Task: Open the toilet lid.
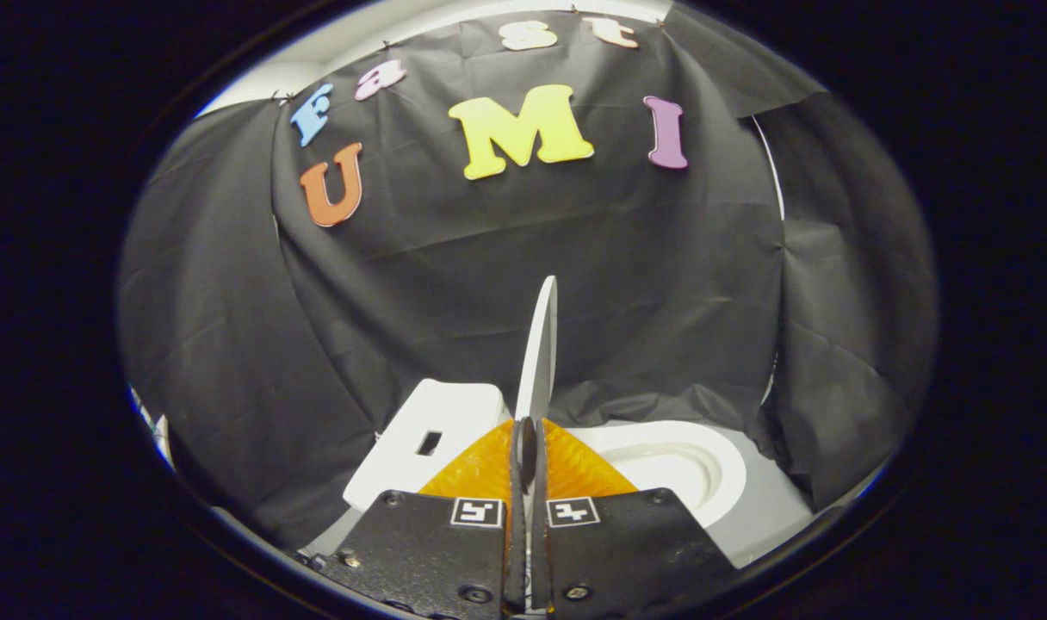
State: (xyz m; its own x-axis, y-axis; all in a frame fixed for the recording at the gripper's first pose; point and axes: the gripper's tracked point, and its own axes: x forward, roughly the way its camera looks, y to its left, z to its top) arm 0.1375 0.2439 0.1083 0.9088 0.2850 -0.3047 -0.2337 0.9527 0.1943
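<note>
A black cloth wall [644, 284] hangs in folds behind everything and wraps round both sides of the booth.

In front of it sits a white toilet. Its bowl [687, 465] lies open to the right of the tool, the rim a smooth oval with the hollow showing inside. To the left of the tool stands the white tank [429, 439], a blocky shape with a small dark rectangular slot in its face.

The toilet lid [541, 353] is raised and seen edge-on, a thin white blade that rises nearly upright from between the fingers, leaning slightly to the right, with its top edge well up against the cloth. It stands between the tank and the bowl.

The tool [528, 452] is closed almost fully, with only a narrow gap between its two orange fingers [480, 469]. The lower edge of the lid runs down into that gap, and both fingers press on it, one from each side. Each black finger mount carries a small square black-and-white marker [477, 511].
</note>
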